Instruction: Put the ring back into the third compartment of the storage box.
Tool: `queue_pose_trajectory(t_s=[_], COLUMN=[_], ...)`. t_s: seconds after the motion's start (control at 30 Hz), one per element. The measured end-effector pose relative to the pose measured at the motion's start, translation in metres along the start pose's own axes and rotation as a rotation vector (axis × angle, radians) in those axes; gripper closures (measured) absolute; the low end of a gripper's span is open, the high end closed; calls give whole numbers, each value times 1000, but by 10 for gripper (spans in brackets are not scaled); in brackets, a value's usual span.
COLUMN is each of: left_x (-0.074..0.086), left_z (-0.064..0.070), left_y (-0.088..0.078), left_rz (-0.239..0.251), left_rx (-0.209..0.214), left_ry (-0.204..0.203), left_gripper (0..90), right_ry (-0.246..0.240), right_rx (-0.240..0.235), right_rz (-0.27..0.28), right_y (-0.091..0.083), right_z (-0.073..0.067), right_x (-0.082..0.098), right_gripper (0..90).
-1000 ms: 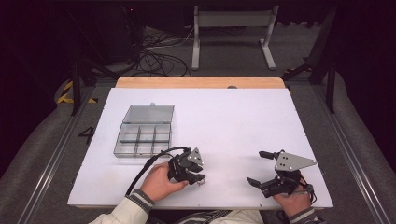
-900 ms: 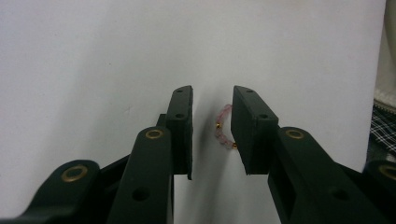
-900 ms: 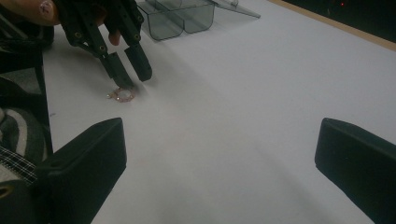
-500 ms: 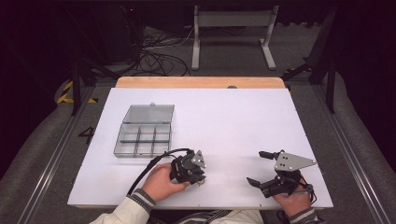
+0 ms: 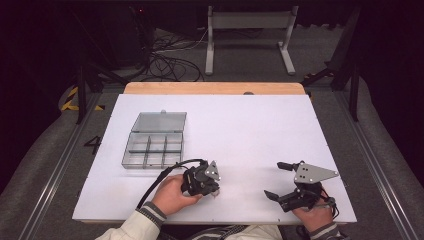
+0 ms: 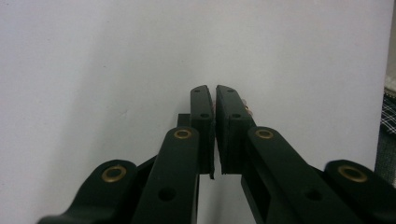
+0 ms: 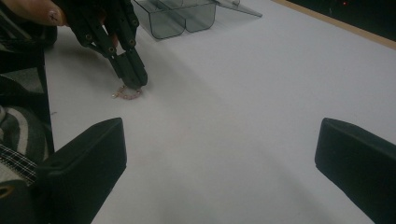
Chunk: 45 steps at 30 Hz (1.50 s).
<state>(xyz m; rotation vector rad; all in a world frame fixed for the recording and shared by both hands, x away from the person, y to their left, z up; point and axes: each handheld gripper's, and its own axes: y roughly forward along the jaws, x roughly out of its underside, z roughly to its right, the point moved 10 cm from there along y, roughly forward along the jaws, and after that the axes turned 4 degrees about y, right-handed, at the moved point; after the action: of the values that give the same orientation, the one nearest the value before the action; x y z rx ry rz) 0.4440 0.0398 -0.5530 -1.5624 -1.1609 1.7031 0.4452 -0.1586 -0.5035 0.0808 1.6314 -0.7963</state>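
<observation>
Well, I count one clear compartment box (image 5: 154, 143) on the table, lid swung open behind it, and one small pink bead bracelet (image 7: 127, 93) lying on the white surface, plus my two grippers.

My left gripper (image 6: 215, 100) points tips-down at the table, its jaws drawn nearly together with only a thin slit between them. In the right gripper view those tips (image 7: 133, 77) sit right on the bracelet's upper edge, touching it or just above it; whether a bead is actually pinched I cannot tell. In my own left gripper view a little pink shows just past the right jaw. From above, the left gripper (image 5: 202, 180) sits near the front edge, just beside and in front of the box's near right corner.

My right gripper (image 5: 281, 181) rests low at the front right, jaws spread wide and holding nothing, well apart from the bracelet.

The white tabletop (image 5: 260, 130) has a wooden strip along its far edge. Beyond lie grey floor, tangled cables (image 5: 170, 55) and a metal stand (image 5: 250, 30) in a dark room.
</observation>
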Motion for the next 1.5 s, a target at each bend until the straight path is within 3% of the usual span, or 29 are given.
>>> queue_pose_trajectory(t_s=[0.3,0.8,1.03,1.27,1.5], left_x=[-7,-18,-22,-22,-23], left_z=[0,-9,-13,-15,-19], left_y=[-13,-44,-59,-68,-75], left_rz=[45,160,215,230,222], left_rx=[-28,-129,-144,-152,-182], left_ry=[-2,-18,-41,-58,-49], left_gripper=[868,867,867,867,867], right_ry=[2,2,4,5,4], right_rx=[0,1,3,2,2], right_rz=[-1,-2,-2,-3,-5], right_y=[0,0,1,1,1], right_z=[0,0,0,0,0], right_x=[0,0,0,0,1], right_gripper=[29,29,29,29,29])
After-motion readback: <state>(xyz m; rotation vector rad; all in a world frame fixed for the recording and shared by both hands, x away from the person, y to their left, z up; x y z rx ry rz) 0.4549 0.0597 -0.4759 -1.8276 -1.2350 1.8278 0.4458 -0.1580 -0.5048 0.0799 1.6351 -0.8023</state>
